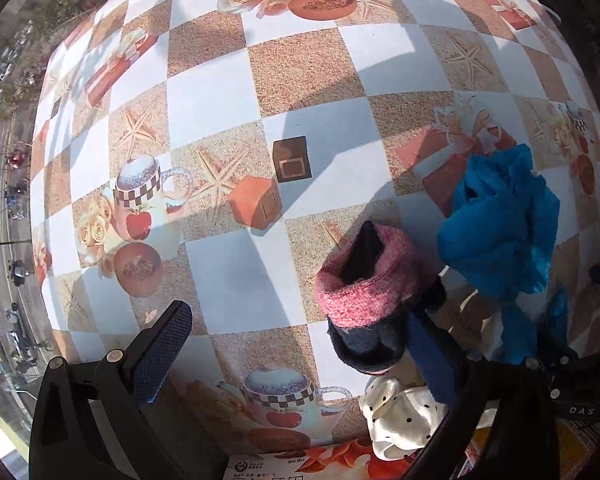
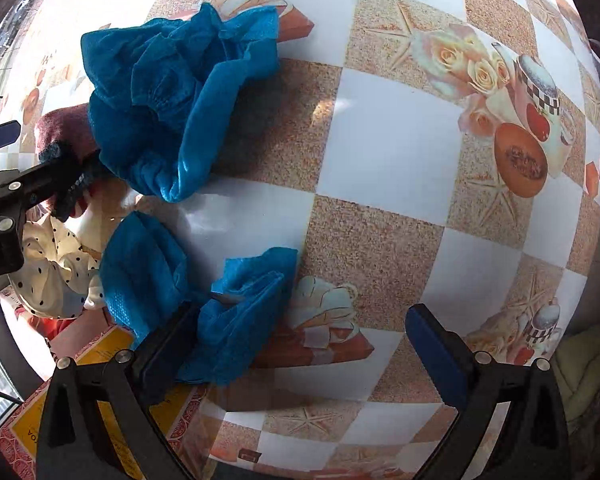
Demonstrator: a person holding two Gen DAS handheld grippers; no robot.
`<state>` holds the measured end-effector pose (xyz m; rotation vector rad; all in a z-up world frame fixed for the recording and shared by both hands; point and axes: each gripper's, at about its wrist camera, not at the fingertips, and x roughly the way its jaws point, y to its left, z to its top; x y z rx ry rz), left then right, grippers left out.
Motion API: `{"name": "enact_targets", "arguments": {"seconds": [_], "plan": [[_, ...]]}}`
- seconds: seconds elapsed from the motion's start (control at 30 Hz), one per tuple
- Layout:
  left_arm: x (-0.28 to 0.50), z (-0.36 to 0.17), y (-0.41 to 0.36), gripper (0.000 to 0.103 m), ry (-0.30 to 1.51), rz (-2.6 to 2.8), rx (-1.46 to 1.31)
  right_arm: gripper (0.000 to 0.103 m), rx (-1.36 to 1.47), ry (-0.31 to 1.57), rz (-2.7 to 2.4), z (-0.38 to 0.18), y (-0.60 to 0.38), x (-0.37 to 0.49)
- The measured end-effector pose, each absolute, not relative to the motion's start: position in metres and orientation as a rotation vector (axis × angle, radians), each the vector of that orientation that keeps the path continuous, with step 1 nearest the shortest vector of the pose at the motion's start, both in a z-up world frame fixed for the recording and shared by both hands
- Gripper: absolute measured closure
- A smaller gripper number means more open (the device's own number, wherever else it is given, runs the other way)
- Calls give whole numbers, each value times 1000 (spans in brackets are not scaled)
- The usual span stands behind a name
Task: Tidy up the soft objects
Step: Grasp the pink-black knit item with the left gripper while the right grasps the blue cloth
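Observation:
A pink and dark knitted sock (image 1: 364, 292) lies on the table against my left gripper's right finger (image 1: 432, 356). My left gripper (image 1: 296, 340) is open, its jaws wide apart, the sock just inside the right one. A crumpled blue shoe cover (image 1: 500, 220) lies to the right; it also shows in the right wrist view (image 2: 180, 108). A second blue shoe cover (image 2: 236, 320) drapes over the left finger (image 2: 168, 352) of my right gripper (image 2: 308, 344), which is open. A white polka-dot cloth (image 1: 400, 412) lies near the table edge, also in the right wrist view (image 2: 56, 272).
The table carries a checkered cloth (image 1: 312, 64) printed with teapots, starfish and boxes. A yellow and red box (image 2: 100, 352) sits under the table edge at lower left of the right wrist view. A window with a street view is at the left (image 1: 8, 160).

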<state>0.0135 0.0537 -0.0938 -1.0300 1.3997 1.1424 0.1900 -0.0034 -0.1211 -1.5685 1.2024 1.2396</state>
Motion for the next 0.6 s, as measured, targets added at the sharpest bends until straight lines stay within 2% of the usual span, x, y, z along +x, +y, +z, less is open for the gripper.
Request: {"name": "enact_targets", "arguments": {"seconds": [0.1, 0.23, 0.33, 0.43, 0.6], "plan": [[-7, -81, 61, 0, 1345, 1192, -1073, 0, -1538, 1185, 1127, -122, -2, 232], [-27, -64, 59, 1, 1223, 1179, -1189, 0, -1263, 1391, 1138, -99, -4, 289], [-29, -65, 57, 1, 1180, 1157, -1277, 0, -1145, 1489, 1220, -84, -11, 295], [-25, -75, 56, 1, 1164, 1152, -1330, 0, -1147, 1572, 1313, -85, -17, 272], [-3, -100, 63, 0, 1185, 1146, -1386, 0, -1351, 1501, 1278, -114, -27, 230]]}}
